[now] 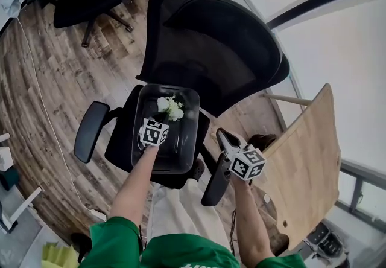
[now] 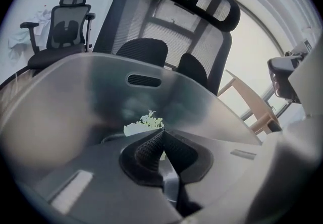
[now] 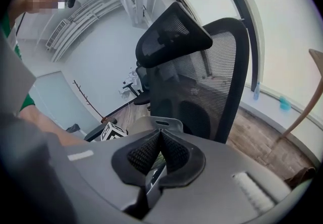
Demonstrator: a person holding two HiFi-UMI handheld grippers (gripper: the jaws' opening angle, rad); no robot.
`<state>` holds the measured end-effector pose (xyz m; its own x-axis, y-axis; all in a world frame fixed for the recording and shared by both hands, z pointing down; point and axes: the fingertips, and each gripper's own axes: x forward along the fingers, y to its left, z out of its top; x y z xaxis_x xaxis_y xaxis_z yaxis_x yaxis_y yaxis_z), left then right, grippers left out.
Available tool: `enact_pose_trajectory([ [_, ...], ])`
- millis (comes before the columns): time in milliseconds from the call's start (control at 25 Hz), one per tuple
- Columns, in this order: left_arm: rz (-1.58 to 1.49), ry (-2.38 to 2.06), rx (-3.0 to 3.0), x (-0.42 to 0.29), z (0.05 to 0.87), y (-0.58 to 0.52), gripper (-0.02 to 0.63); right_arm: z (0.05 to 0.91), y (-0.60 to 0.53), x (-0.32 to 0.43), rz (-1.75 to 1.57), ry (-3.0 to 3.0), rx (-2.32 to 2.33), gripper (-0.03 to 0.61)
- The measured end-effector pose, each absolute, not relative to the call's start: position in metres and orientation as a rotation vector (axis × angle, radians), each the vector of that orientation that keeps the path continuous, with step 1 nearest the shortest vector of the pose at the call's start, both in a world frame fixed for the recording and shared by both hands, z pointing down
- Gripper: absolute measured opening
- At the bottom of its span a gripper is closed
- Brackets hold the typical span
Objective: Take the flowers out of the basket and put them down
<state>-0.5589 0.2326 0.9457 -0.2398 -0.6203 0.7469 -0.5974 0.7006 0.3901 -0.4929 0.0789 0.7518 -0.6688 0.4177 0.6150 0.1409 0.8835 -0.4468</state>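
the basket (image 1: 136,134) sits low on the seat of the chair (image 1: 217,37), so both arms reach steeply down. the flowers (image 1: 170,107) lie at its far end, centre frame. the left gripper (image 1: 157,121) points into the basket just short of them, tips together, holding nothing; the right gripper (image 1: 225,137) hangs outside the basket, lower right, tips also together.

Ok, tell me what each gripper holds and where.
The right gripper holds nothing, jaws together. The left gripper is shut, flowers just past its tips in the basket; a pinched stem cannot be told.
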Motion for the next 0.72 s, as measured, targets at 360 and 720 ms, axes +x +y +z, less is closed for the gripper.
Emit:
enact_pose_trajectory([
  [360,-0.055,-1.913,0.849,-0.566,0.993,0.239,0.02,0.782,0.09,-0.489,0.469,-2.261,-0.408,0.006],
  [720,-0.062,-1.874,0.8,-0.557,1.03,0.244,0.148,0.803,0.091,-0.484,0.466,-2.239,-0.397,0.006],
])
